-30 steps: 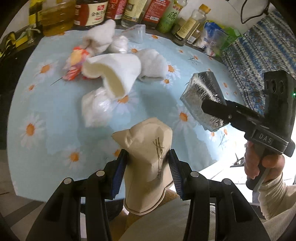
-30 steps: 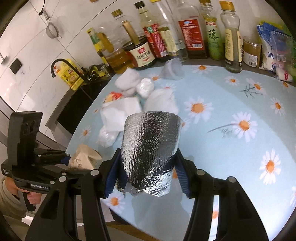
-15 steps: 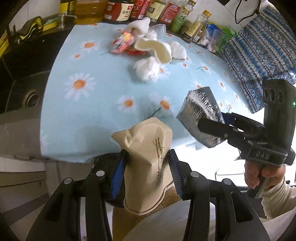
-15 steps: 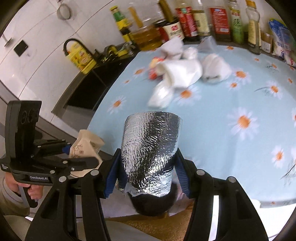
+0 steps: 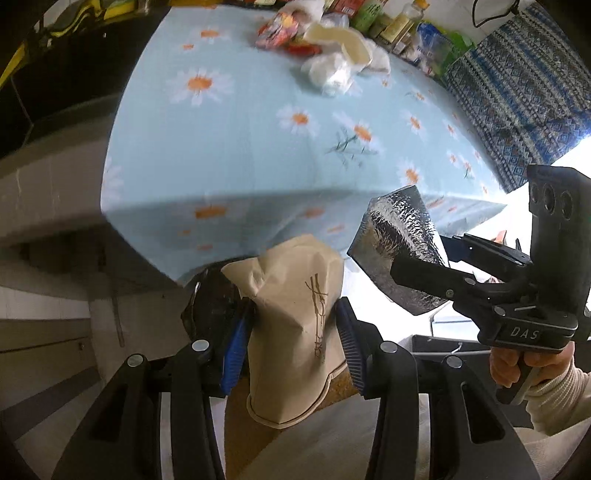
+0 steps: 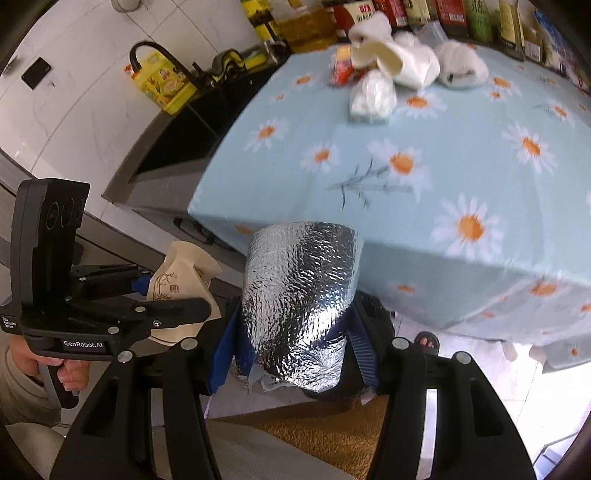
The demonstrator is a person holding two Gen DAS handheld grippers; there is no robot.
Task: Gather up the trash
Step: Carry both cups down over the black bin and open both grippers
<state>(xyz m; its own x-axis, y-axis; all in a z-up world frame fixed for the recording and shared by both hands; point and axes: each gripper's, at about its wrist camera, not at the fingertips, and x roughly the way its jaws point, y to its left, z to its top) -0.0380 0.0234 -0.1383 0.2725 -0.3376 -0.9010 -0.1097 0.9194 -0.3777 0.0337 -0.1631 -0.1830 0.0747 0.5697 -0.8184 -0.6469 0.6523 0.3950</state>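
The crumpled tan paper bag (image 5: 295, 328) is pinched between the blue pads of the left tongs (image 5: 293, 343), and the silver foil bag (image 6: 299, 306) is clamped the same way in the right tongs (image 6: 295, 339). Both are off the bench (image 6: 461, 177) and hang past its near edge, just beside each other. Below them a dark, black-lined opening (image 5: 212, 306) shows behind the paper bag, probably the bin, though most of it is hidden.

The step in hand looks like the drop. To do it well, centre each piece over that opening before letting go, since both are light and could drift or catch on the rim. Release one at a time so the tongs do not knock together. Open the jaws fully, because crumpled paper and foil may cling to the ribbed pads.

Farther back on the daisy-print cloth, a heap of white wrappers (image 6: 399, 66) and a red packet (image 6: 341, 66) waits near the sauce bottles (image 6: 461, 18).
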